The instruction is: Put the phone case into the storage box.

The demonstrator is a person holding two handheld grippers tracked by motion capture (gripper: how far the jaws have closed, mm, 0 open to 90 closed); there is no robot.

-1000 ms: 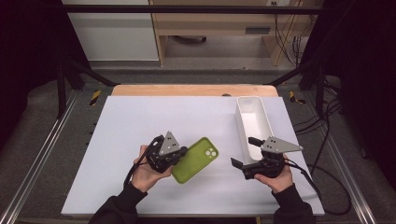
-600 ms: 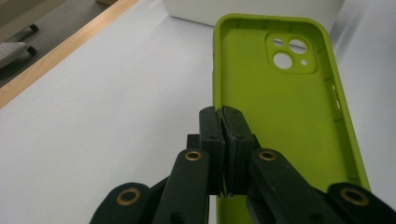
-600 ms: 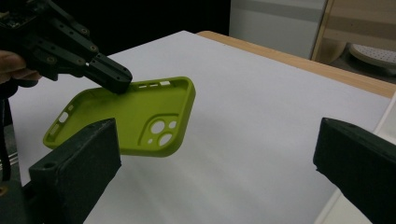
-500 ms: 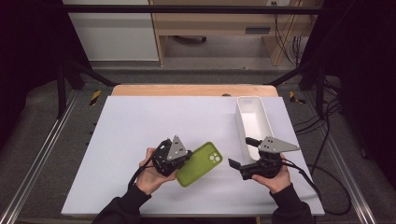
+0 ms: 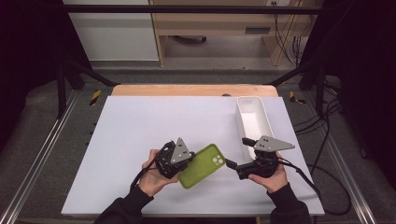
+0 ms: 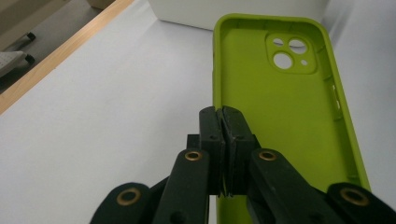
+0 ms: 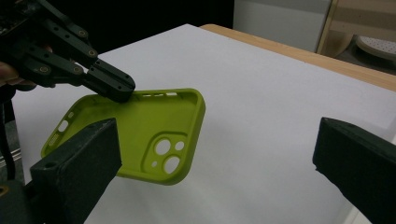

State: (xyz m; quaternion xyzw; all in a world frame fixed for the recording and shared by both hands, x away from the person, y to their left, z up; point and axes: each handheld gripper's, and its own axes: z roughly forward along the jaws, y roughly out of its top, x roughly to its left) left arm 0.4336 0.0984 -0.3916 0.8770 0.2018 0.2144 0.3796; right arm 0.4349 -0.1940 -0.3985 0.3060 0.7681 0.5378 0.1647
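Observation:
A lime-green phone case [image 5: 204, 166] with its hollow side up is held by one long edge in my left gripper [image 5: 188, 162], which is shut on it. In the left gripper view the pads [image 6: 215, 128] pinch the case's [image 6: 280, 107] side wall. My right gripper [image 5: 236, 152] stands open just right of the case, level with its camera-hole end. In the right gripper view the case [image 7: 140, 126] hangs tilted a little above the white table between and beyond the wide-apart jaws, and the left gripper [image 7: 109, 84] grips its far edge.
A long white tray [image 5: 241, 122] stands at the right of the white tabletop [image 5: 154, 121], just beyond the right gripper. A wooden strip [image 5: 187, 90] runs along the table's far edge. Cables trail off the right side.
My left gripper has carried the case slightly to the right and toward the front edge. The right gripper has hardly moved.

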